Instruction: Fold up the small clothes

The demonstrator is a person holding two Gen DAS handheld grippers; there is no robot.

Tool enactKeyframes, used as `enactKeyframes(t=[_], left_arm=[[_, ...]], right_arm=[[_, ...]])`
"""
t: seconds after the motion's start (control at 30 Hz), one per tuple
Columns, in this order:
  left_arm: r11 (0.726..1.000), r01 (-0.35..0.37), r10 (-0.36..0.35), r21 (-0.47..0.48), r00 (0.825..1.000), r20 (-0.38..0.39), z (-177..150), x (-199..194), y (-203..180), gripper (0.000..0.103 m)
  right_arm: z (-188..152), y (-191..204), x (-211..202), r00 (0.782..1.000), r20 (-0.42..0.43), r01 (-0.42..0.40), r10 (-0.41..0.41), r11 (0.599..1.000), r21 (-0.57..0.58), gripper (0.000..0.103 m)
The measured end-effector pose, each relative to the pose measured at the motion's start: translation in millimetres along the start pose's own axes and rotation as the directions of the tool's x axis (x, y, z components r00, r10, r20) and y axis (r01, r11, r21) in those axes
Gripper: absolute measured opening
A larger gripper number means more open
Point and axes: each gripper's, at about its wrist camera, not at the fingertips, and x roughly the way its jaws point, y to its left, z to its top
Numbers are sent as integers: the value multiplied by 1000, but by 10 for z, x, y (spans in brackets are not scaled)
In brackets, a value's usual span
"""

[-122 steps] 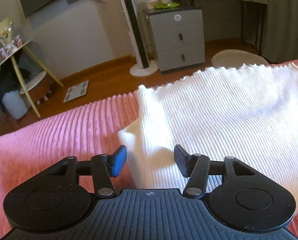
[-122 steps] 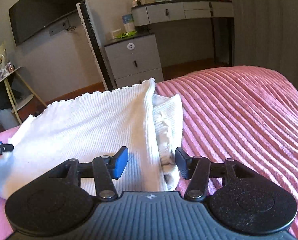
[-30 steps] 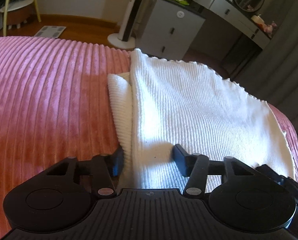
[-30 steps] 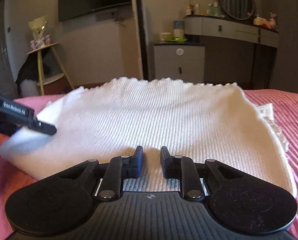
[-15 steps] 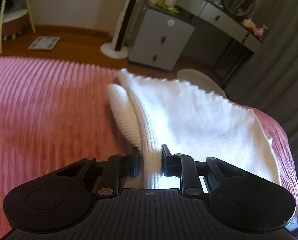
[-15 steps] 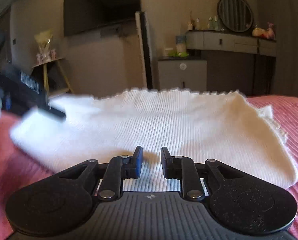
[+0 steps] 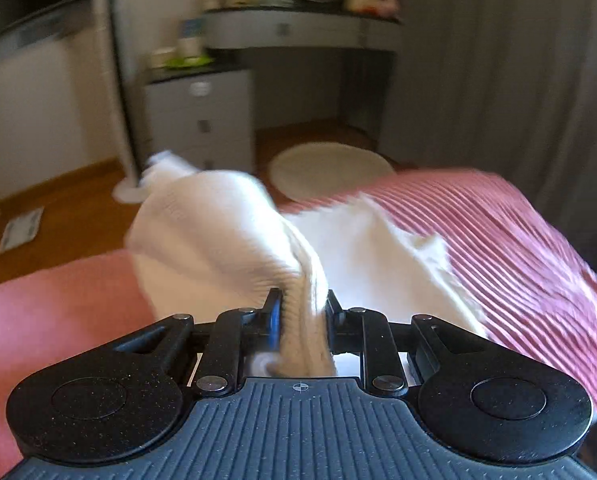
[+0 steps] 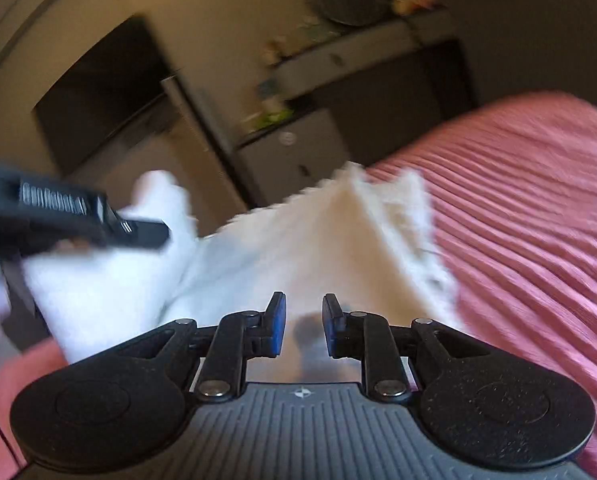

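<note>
My left gripper (image 7: 300, 312) is clamped on a bunched edge of the white ribbed knit garment (image 7: 218, 232); the cloth is squeezed between the two pads and a wad of it pokes back behind them. From that grip the garment rises off the pink ribbed bedspread (image 7: 498, 232) in a rounded hump, while its other part lies flat on the bed to the right. My right gripper (image 8: 301, 320) has its blue-faced pads drawn close with a narrow gap, and the white knit fills that gap; the fabric runs up from there in a ridge toward the far scalloped hem, so I take it as pinched on the garment, though blur keeps me from seeing the pads press. In the right wrist view the left gripper comes in from the left edge as a dark bar over the raised cloth. Beyond the bed, all blurred, stand a grey drawer unit (image 7: 202, 120), a dressing table (image 7: 298, 32) and a round pale rug (image 7: 330, 168) on the wooden floor.
</note>
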Motion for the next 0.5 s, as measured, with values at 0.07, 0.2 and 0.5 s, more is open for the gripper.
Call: enactKeyframes(t=[0.07, 0.2, 0.5], left_arm=[[999, 45, -44, 10, 998, -42, -114, 220, -208, 24], [997, 63, -66, -37, 995, -80, -370, 445, -305, 29], [998, -20, 21, -55, 1000, 24, -765, -432, 77, 70]], right_arm=[[10, -174, 4, 1000, -8, -14, 15, 998, 59, 19], [12, -347, 17, 997, -24, -63, 67, 990, 125, 19], [165, -438, 88, 962, -47, -238, 268, 912, 334, 57]])
